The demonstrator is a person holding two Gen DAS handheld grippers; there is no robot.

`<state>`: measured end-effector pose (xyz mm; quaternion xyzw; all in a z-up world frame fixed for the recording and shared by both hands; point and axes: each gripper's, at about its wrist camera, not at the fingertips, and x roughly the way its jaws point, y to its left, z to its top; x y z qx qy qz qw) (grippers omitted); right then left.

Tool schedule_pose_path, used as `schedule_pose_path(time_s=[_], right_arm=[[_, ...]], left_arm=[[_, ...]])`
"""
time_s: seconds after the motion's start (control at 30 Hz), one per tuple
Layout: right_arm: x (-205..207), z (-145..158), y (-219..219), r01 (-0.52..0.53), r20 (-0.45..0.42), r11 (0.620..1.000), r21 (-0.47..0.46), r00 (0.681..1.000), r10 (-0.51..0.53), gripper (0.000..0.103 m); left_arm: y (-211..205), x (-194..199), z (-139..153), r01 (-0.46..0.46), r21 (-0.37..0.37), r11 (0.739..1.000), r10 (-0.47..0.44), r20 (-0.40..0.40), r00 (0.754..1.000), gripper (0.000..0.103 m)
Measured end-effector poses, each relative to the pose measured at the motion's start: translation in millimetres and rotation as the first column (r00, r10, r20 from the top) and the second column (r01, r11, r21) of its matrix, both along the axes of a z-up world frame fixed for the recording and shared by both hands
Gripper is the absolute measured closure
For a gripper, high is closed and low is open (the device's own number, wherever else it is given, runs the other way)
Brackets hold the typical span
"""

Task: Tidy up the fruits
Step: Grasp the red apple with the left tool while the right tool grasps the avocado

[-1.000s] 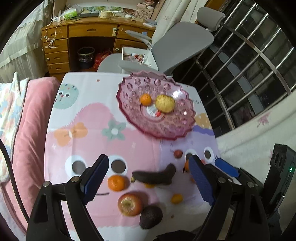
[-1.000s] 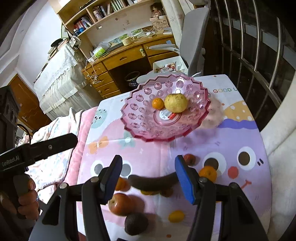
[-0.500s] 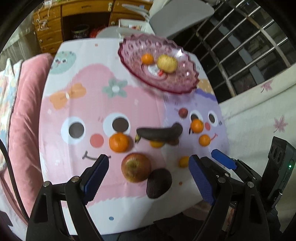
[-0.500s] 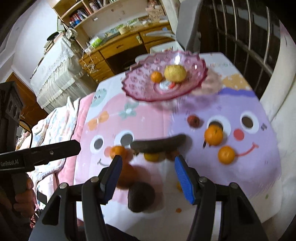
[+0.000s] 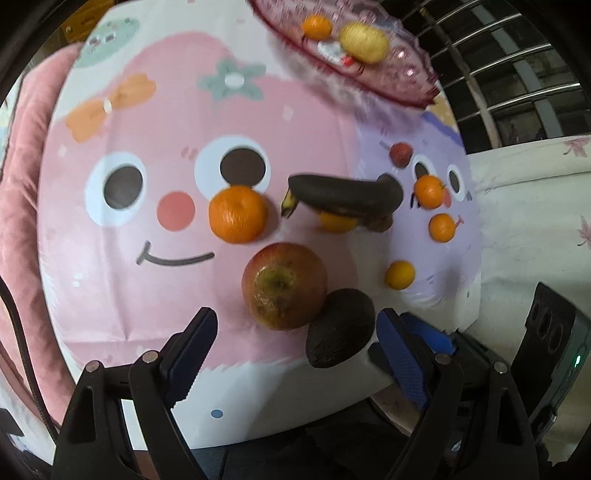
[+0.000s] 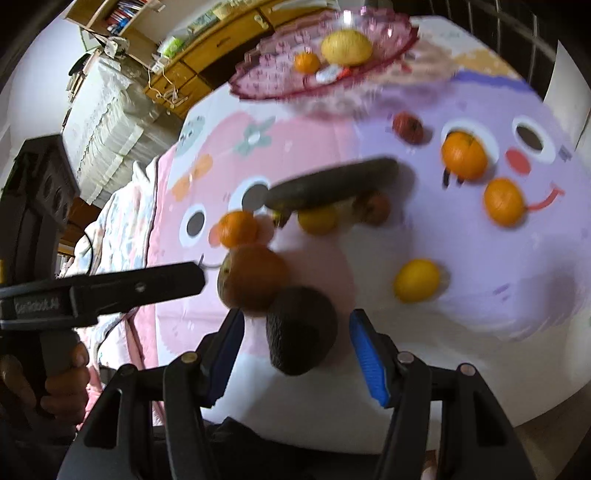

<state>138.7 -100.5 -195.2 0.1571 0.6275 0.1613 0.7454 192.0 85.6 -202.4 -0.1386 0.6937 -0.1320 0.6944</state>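
Progress: early | In pink glass dish [image 5: 413,85]: one tangerine [image 5: 316,27], one yellow fruit [image 5: 364,41] | Near the dish, on bench: apple [image 5: 284,286], avocado [image 5: 340,334], blackened banana [image 5: 345,195], other tangerines | Left tongs [image 5: 295,338] spread, empty | Right tongs [image 6: 295,343] spread around avocado, not pinching

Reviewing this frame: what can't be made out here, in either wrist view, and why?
- Pink glass plate: far rim cut off by the top edge in the left wrist view; its pattern is motion-blurred in both.
- Small fruits under the blackened banana: partly hidden by it; kind unclear.
- Avocado: contact with the apple unclear.
- Label in the plate: too small and blurred to read.
- Right gripper: pads stand clear of the avocado.
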Motion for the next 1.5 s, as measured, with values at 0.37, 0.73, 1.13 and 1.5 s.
schedule_pose_path(time_s=[0.37,0.73,1.13,1.5], right_arm=[[-3,-32,14,-0.006,-0.074,1.0,-0.026,0.997,0.004,0.043],[8,-51,19,-0.027,-0.142,0.999,-0.031,0.99,0.022,0.046],[12,-52,13,-0.046,-0.159,0.999,0.002,0.986,0.046,0.046],[15,-50,-5,-0.044,-0.186,0.999,-0.027,0.982,0.038,0.046]], left_arm=[[-4,12,-46,-0.018,-0.024,1.0,0.015,-0.104,0.994,0.016],[-8,24,-70,-0.058,-0.034,0.998,0.052,-0.157,0.986,0.023],[-11,25,-80,-0.099,-0.05,0.994,0.088,-0.178,0.98,0.038],[-9,17,-74,-0.132,0.023,0.991,0.134,-0.185,0.974,0.039]])
